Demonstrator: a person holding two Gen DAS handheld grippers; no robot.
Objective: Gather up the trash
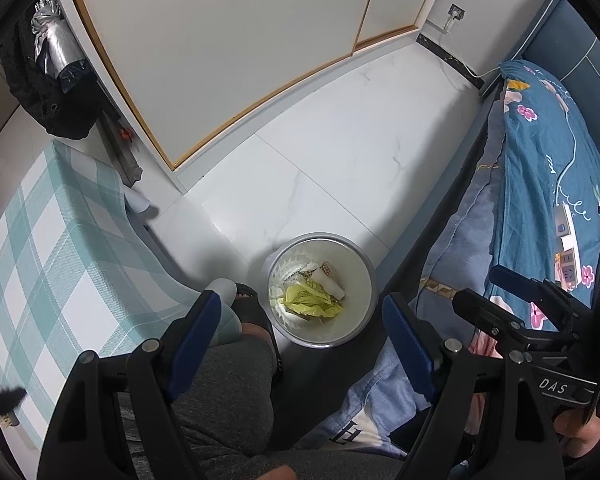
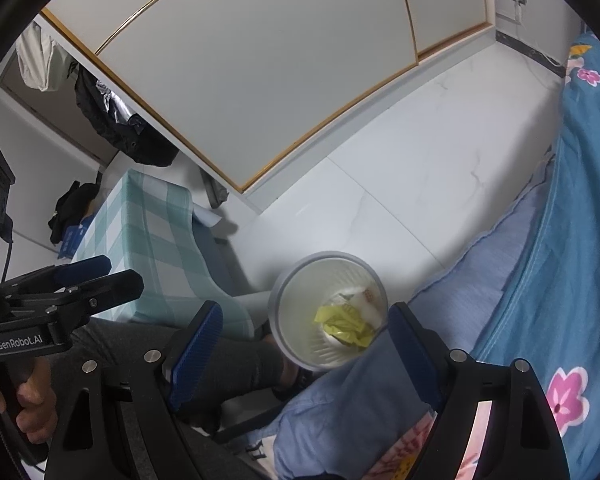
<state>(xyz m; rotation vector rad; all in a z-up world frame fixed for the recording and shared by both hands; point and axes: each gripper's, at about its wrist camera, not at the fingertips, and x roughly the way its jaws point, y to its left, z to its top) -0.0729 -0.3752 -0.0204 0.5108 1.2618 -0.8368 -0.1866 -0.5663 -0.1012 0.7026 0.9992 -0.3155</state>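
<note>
A round white trash bin [image 1: 356, 280] [image 2: 300, 308] stands on the floor between a checked table and the bed. Inside it lie a crumpled yellow wrapper [image 1: 310, 304] [image 2: 346, 326], clear plastic [image 1: 290, 276] and white scraps [image 1: 332, 282] [image 2: 366, 306]. My left gripper [image 1: 300, 320] hangs open above the bin, blue pads [image 1: 192, 340] wide apart, nothing between them. My right gripper [image 2: 304, 334] is open too, over the bin's near rim, empty. Each gripper shows in the other's view: the right one [image 1: 496, 296] at the right edge, the left one [image 2: 100, 276] at the left.
A table with a green checked cloth [image 1: 48, 248] [image 2: 148, 232] is at the left. A bed with blue floral bedding [image 1: 548, 168] [image 2: 572, 240] runs along the right. A person's grey-trousered leg [image 1: 228, 392] and sandalled foot [image 1: 256, 312] sit beside the bin. White marble floor [image 1: 340, 152] lies beyond.
</note>
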